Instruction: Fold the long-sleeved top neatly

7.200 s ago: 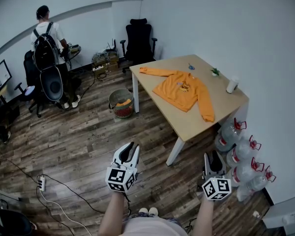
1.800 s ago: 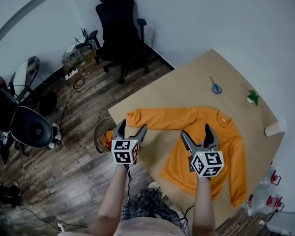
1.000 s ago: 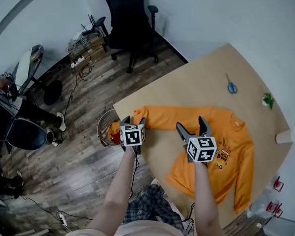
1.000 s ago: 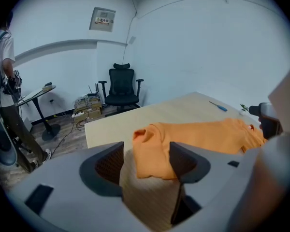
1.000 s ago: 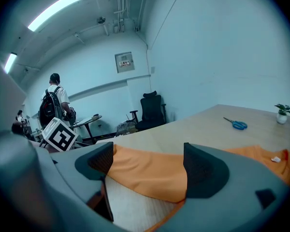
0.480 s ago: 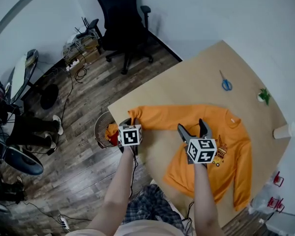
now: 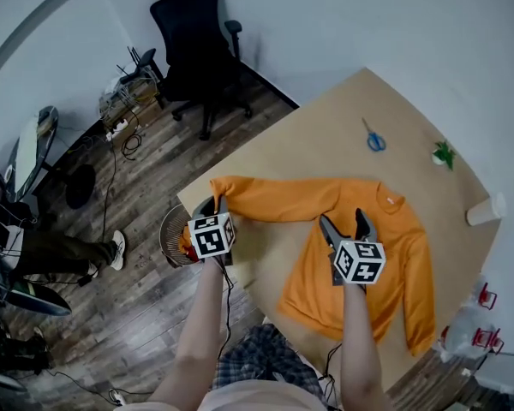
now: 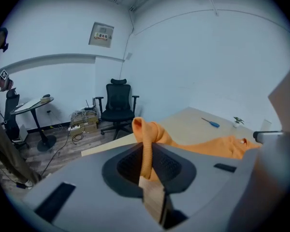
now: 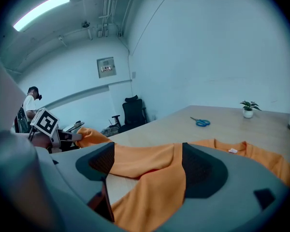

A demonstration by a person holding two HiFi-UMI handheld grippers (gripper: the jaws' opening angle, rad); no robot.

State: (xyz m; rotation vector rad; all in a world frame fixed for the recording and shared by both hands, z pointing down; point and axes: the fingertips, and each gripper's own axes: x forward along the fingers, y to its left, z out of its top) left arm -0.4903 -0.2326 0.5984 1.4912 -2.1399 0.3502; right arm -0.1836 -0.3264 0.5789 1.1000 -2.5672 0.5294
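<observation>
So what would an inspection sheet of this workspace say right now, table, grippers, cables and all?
surface: tan wooden table, mostly bare.
job's things: orange long-sleeved top lying flat, one sleeve cuff held up at the table's corner.
clutter: blue scissors, small potted plant, pale cup.
grippers: left gripper closing, pads pinching the cuff; right gripper open over the top's body.
cables: loose wires on the floor by the wall.
surroundings: black office chair, basket beside the table.

Blue scissors [image 7: 374, 139], small potted plant [image 7: 444, 153], paper cup [image 7: 484, 211], black office chair [image 7: 193, 45]
</observation>
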